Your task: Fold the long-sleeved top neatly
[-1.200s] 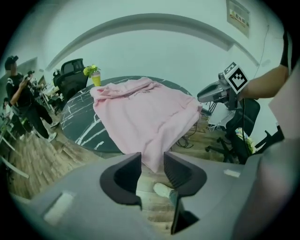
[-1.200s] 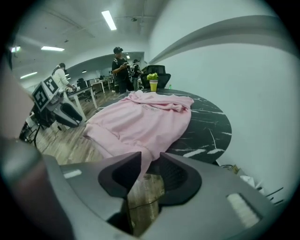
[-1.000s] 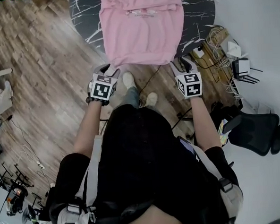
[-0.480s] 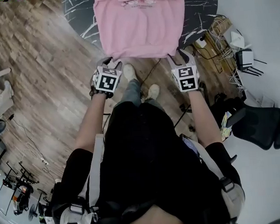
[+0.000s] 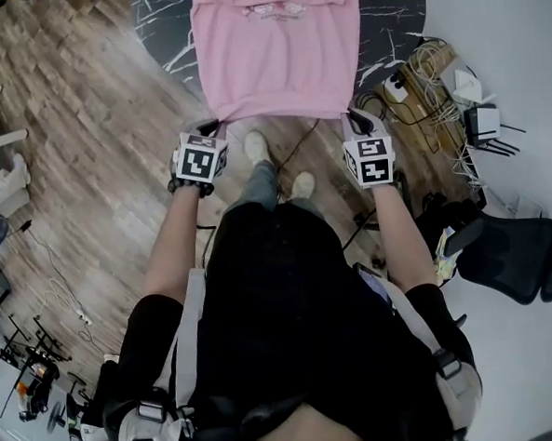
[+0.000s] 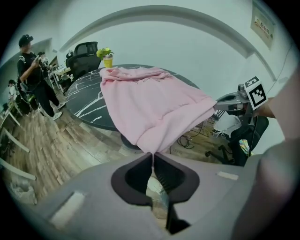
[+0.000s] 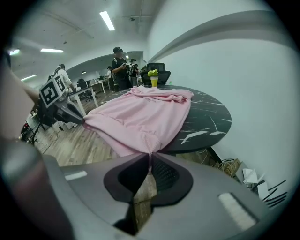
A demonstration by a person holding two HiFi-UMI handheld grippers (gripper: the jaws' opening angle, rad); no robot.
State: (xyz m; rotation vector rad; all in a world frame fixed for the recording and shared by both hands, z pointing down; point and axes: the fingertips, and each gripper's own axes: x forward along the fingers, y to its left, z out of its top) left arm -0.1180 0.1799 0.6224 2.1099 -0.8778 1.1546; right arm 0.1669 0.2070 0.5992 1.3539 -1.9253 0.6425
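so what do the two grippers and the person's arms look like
The left gripper and right gripper each have dark jaws and carry a white cube printed with black square markers. In their own views the bodies are pale grey, with black curved fingers ribbed inside. The person wears a black short-sleeved top, forearms bare, and grey shoulder straps.

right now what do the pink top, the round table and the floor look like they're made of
The pink top: soft knit, likely cotton fleece; matte, drapes limply, banded hem. The table: black marble or a marble-look slab, smooth, with white veins. The floor: wood or wood-look planks, grain and seams visible.
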